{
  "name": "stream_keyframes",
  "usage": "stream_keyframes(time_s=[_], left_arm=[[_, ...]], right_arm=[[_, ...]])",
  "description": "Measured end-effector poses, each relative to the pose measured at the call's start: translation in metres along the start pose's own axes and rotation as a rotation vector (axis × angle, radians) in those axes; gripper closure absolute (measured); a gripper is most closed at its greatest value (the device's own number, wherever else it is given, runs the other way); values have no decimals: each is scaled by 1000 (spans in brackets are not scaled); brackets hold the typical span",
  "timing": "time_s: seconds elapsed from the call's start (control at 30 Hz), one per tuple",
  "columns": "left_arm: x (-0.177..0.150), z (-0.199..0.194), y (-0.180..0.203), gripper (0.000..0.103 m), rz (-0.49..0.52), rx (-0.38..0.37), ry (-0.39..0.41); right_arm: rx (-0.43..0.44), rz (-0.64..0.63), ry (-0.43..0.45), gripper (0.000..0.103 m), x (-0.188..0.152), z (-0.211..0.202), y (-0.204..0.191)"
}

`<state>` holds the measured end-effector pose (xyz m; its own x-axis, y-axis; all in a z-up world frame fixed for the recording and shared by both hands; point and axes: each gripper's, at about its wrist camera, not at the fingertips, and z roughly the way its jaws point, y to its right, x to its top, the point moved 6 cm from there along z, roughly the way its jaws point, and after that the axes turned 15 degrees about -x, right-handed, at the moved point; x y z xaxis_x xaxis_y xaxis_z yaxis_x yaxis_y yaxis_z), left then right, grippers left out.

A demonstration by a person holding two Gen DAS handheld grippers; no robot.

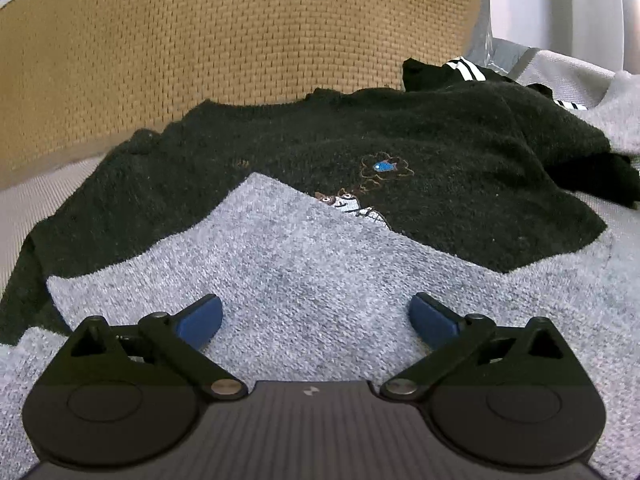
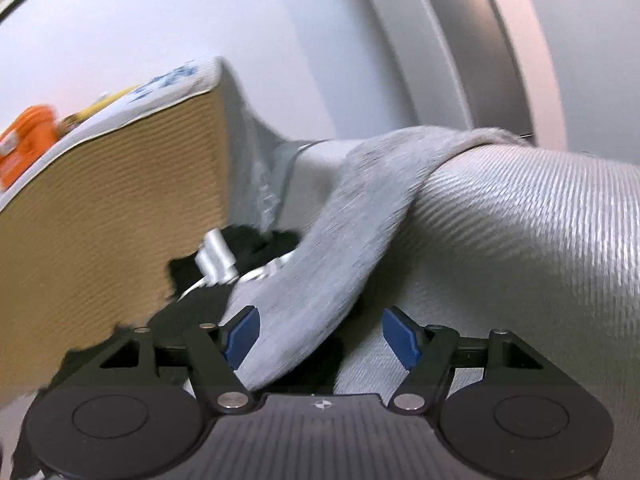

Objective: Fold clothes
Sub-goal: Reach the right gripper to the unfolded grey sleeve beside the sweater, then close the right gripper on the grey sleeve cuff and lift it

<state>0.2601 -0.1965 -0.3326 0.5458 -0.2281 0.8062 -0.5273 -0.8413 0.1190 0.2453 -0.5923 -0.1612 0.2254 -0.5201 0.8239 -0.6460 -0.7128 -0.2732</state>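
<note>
Landmark: the black sweater (image 1: pixel 400 128), the one with the small blue fish motif (image 1: pixel 384 166).

Nearest, the left gripper (image 1: pixel 314 318) is spread wide, blue pads apart, holding nothing — it hovers low over a grey knit panel (image 1: pixel 300 264) that lies across the near edge of the black sweater, partly covering the embroidery just below the fish. The panel looks laid over, flat, with one pointed corner toward the sweater's middle.

The right gripper (image 2: pixel 320 336) is also released, its jaws wide. A grey knit sleeve-like strip (image 2: pixel 360 216) runs between its pads and trails away from the sweater's side up over the pale woven surface (image 2: pixel 520 220); the view is motion-blurred, so whether a pad touches the cloth I cannot tell.

Beyond the sweater — a black garment with white stripes (image 1: pixel 464 70), then a tan woven panel (image 1: pixel 240 40) upright behind everything.

Whether this is mid-fold or a fold just laid down is not settled. To fold well here, judging by the layout: grip only the top grey layer near an edge, keep both grippers level, and lay the cloth without dragging the black knit beneath into wrinkles.
</note>
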Motion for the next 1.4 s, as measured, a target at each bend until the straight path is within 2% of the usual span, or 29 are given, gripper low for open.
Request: stream_keyframes(time_s=[0.1,0.3,0.37,0.43,0.53,0.7,0.87,1.0,1.03,1.1,1.2,1.27,1.33,1.4], left_arm=[[-1,0,-1,0,-17,-12,9],[-3,1,-3,0,-24,-18,24],[-3,0,-4,0,-30,-23,27],[-3,0,-4,0,-34,-26,30],[-2,1,-3,0,-35,-26,27],[-3,-1,-4,0,-41,-30,27],[2,-2,-3,0,-42,-36,-7],[6,-4,-3,3,-44,-44,-38],[8,-7,-4,5,-48,-56,-45],[12,-14,-6,16,-56,-78,-60],[29,-35,-23,16,-127,-70,1],[43,-54,-42,16,-181,-58,65],[56,-73,-67,16,-240,-39,97],[63,-89,-91,16,-281,-47,97]], right_arm=[[-26,66,-13,30,14,19,11],[-9,213,-99,40,32,57,15],[-2,250,-107,48,35,62,15],[7,283,-114,69,38,66,16],[19,333,-124,91,42,73,16],[10,186,-10,94,64,50,-10],[95,70,81,94,81,19,-56],[199,-98,204,94,88,-15,-125],[236,-161,233,94,85,-27,-148],[314,-291,283,94,73,-52,-193],[463,-489,309,94,29,-92,-260],[557,-578,277,94,-14,-117,-290],[626,-654,237,94,-59,-138,-311],[693,-740,182,94,-113,-169,-315]])
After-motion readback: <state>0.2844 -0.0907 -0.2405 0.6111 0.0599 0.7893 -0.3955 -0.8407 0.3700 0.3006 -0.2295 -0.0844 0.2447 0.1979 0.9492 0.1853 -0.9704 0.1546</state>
